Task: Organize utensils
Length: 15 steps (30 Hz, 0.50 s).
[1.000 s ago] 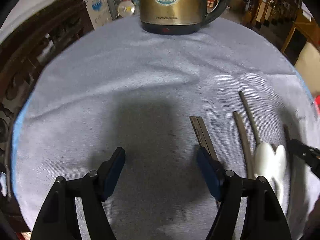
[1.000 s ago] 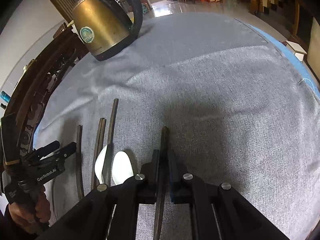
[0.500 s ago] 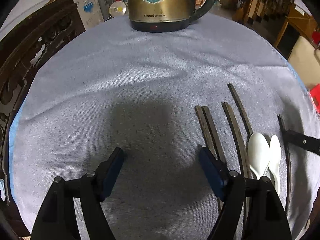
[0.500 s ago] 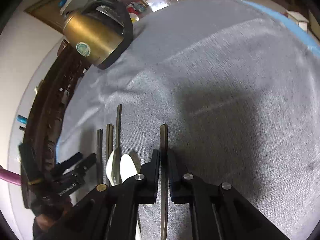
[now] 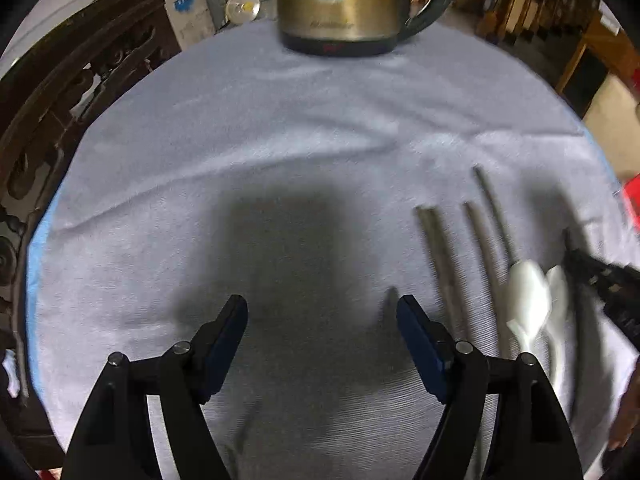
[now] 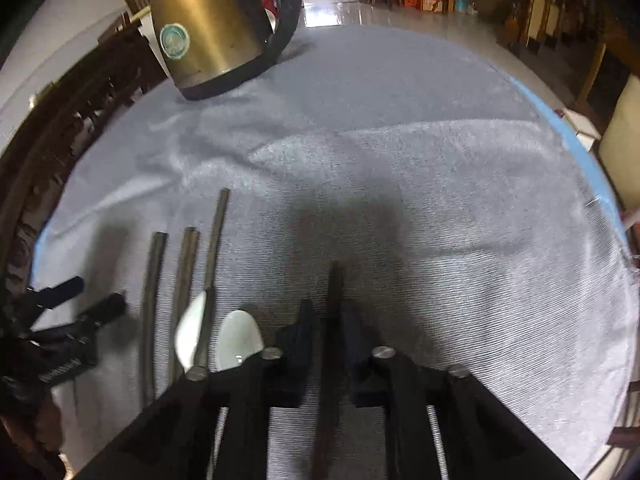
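Left wrist view: the left claw hangs over the grey cloth that covers the table, jaws standing wide apart with nothing between them, only bare cloth and a dark shadow. A brass-coloured kettle stands at the far edge of the cloth. Nearer than the kettle and off to its right lie several dark chopsticks, roughly parallel, tips toward the kettle. Two white spoons lie side by side at the near ends of the rightmost chopsticks. Just right of the spoons the black tip of the right claw comes in, blurred.

Right wrist view: the right claw is closed on a single chopstick, which runs up between the pads and sticks out ahead, toward the kettle side of the table. The other chopsticks lie on the cloth nearer than the kettle and left of the gripped one, one of them crossing over a spoon. The spoons sit just left of the claw. The left claw shows at the left edge, open.
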### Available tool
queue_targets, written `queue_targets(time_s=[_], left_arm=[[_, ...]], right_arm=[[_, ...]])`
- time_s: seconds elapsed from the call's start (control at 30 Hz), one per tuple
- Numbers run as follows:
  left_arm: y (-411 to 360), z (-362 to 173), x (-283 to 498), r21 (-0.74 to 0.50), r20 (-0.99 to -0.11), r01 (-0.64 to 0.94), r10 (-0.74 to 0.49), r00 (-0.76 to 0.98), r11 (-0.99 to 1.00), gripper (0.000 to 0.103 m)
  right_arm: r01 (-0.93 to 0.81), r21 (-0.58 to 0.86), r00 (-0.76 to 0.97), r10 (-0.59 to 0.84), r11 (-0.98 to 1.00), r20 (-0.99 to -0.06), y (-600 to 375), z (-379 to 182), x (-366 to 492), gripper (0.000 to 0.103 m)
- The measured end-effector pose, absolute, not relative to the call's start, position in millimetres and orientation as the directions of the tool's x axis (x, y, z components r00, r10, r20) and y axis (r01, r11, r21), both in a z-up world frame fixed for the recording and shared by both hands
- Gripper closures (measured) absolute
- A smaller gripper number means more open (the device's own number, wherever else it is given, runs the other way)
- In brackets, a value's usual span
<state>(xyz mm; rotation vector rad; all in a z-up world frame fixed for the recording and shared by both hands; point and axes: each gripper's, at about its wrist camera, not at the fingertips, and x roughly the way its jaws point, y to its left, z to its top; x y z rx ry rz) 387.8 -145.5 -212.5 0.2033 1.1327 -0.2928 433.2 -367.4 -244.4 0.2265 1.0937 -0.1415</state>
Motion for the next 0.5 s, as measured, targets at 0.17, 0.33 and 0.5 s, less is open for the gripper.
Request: queue_targets(time_s=[0.17, 0.33, 0.5], left_arm=[[-165, -220, 377, 0.041, -0.906, 0.394, -0.132, 0.402, 0.918, 0.025], [-169, -230, 375, 0.046, -0.903, 0.404, -0.135, 0.409, 0.913, 0.024], [-161, -234, 385, 0.027, -0.907, 0.395, -0.144, 0.397, 0.918, 0.024]], right_arm=[[0.208, 0.137, 0.459, 0.027, 0.968, -0.888, -375, -246, 434, 0.093], [0.174, 0.105, 0.466, 0.012, 0.979, -0.885, -371, -245, 429, 0.092], [0.179, 0.121, 0.474, 0.023, 0.976, -0.88, -371, -245, 427, 0.092]])
